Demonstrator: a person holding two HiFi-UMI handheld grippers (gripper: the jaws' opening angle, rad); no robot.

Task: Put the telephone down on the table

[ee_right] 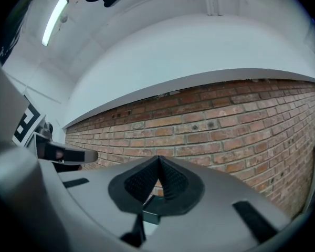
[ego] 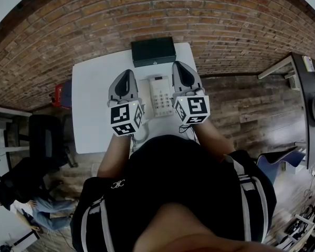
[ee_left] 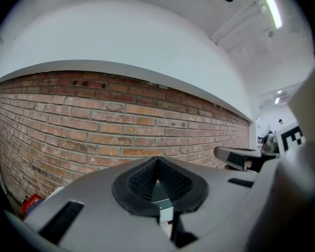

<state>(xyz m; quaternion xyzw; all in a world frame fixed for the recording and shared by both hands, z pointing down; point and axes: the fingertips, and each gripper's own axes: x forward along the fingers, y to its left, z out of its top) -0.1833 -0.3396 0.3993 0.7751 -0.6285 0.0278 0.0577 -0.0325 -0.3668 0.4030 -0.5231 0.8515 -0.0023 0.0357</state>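
Observation:
A white telephone (ego: 160,96) with a keypad lies on the white table (ego: 94,104), between my two grippers. The left gripper (ego: 127,72) hovers just left of it, shut and empty. My right gripper (ego: 181,63) is held just right of it, also shut with nothing in it. Both point away from me toward the brick wall. In the left gripper view the ribbed pads (ee_left: 147,178) meet in front of the bricks. The right gripper view shows the same closed pads (ee_right: 170,178). Part of the phone's left side is hidden under the left gripper.
A dark box (ego: 153,51) stands at the table's far edge, just beyond the phone. A red object (ego: 59,94) and a black chair (ego: 44,135) are left of the table. A dark desk (ego: 310,98) stands at the right. The brick wall (ee_left: 121,125) fills both gripper views.

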